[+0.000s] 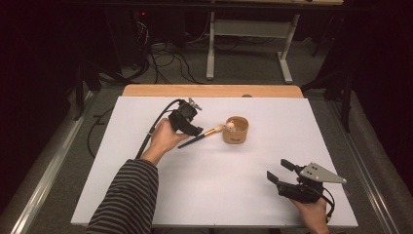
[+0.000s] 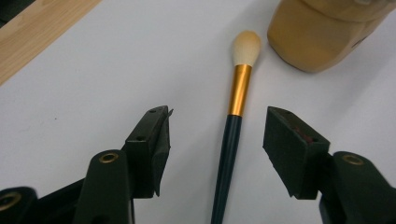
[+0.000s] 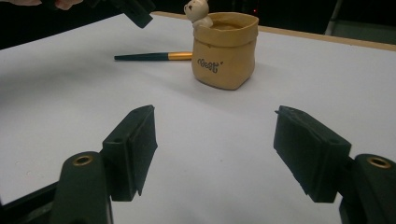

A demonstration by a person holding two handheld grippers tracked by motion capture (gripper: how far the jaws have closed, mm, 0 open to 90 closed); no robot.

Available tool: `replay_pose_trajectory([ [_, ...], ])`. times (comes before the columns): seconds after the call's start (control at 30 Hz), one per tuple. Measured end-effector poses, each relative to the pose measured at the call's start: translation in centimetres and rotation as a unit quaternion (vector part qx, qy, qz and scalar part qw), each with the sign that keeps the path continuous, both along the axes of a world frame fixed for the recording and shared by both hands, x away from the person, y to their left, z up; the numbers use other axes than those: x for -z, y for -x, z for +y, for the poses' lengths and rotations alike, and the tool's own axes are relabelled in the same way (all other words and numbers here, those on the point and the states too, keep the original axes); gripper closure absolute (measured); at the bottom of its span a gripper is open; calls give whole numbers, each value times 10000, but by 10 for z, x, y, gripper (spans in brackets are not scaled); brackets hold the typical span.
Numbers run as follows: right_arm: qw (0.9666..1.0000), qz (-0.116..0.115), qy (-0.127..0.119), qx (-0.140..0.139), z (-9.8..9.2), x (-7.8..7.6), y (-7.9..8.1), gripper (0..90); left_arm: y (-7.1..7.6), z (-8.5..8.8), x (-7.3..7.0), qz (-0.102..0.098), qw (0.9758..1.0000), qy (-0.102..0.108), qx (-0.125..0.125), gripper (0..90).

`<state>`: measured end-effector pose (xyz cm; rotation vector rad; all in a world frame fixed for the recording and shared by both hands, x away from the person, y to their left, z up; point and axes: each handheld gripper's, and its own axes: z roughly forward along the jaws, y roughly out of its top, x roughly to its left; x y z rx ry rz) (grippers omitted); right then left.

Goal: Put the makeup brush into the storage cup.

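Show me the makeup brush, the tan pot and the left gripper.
makeup brush [image 2: 240, 88], left gripper view, gold ferrule.
tan pot [image 3: 224, 51], right gripper view, front wall.
left gripper [image 2: 217, 135], left gripper view, midway between its fingertips.

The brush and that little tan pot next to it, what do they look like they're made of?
Brush: dark glossy handle, likely lacquered wood or plastic; shiny gold metal-looking ferrule; soft cream bristles. Pot: matte tan, folded rim like a paper bag, probably ceramic or resin.

A white sheet [image 1: 214, 190] covers the table, whose wooden edge [image 1: 212, 90] shows along the far side. Beyond it, grey carpet floor [image 1: 253, 66] carries a tangle of black cables [image 1: 170, 58] at far left and the white legs of another table [image 1: 248, 34]. Metal rails [image 1: 46, 170] flank both sides. The surrounding room is dark.
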<state>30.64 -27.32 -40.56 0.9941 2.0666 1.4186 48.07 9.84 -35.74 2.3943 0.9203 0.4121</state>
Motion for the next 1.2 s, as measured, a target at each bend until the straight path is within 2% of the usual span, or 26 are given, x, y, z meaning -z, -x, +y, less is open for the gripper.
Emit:
replay_pose_trajectory([
  [0.17, 10000, 5, 7, -4, 0, 0, 0, 314, -3, -4, 2, 171, 9997, -175, 58, 447],
  [0.5, 10000, 33, 47, 11, 1, 0, 0, 319, -13, -8, 5, 567, 9980, -252, 84, 465],
  [0.8, 10000, 42, 46, 13, 1, 0, 0, 321, -19, -15, 11, 747, 9958, -509, 117, 463],
  [1.2, 10000, 53, 37, -4, 1, 0, 1, 321, -25, -18, 25, 893, 9936, -683, 126, 478],
])
